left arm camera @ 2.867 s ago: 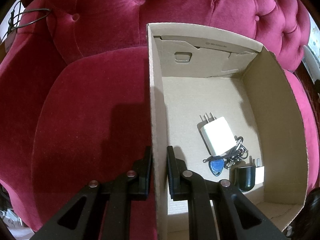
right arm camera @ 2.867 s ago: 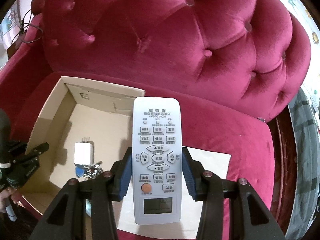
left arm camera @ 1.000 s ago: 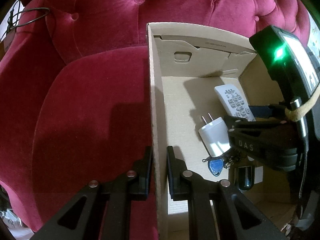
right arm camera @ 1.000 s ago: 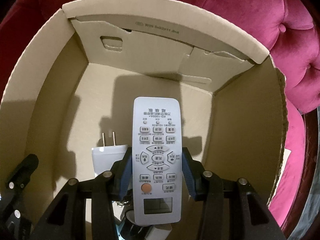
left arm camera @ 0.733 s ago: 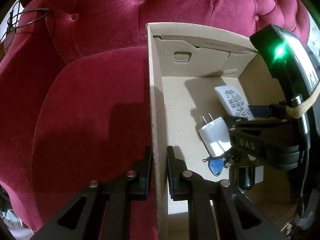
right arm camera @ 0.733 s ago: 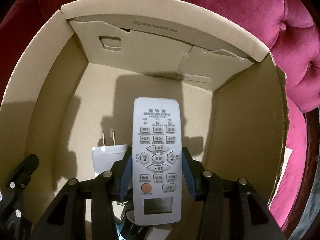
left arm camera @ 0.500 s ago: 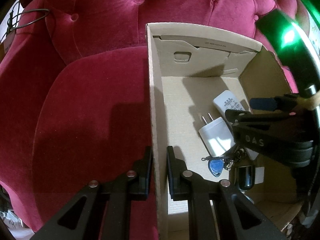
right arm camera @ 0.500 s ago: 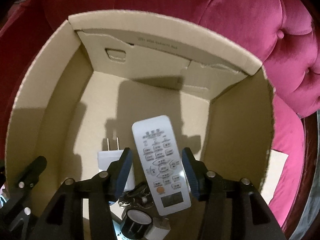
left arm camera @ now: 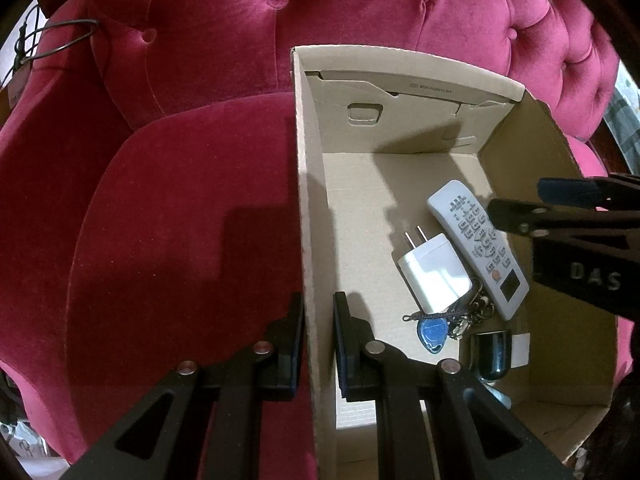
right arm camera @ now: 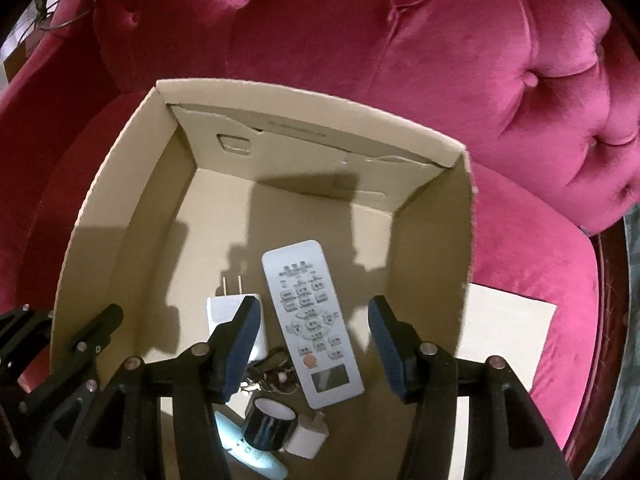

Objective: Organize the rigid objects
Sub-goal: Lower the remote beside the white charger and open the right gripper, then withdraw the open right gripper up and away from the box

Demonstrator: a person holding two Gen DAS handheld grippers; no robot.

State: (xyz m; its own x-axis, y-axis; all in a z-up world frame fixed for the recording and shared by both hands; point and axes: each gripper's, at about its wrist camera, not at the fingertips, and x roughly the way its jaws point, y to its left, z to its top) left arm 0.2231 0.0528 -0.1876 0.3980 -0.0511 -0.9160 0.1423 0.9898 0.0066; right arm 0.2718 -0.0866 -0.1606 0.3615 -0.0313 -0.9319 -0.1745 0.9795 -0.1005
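Note:
An open cardboard box stands on a crimson velvet sofa seat. My left gripper is shut on the box's left wall. A white remote lies face up on the box floor, next to a white plug charger. My right gripper hovers above the remote. Its jaws are opening, and the blue pads stand clear of the remote on both sides.
Also on the box floor: a key bunch with a blue fob, a black tape roll, a small white adapter and a pale blue object. A white sheet lies on the seat right of the box. The tufted backrest rises behind.
The right gripper let go of the remote, which now lies slanted on the box floor. That gripper rose and its jaws spread. The left gripper has not moved.

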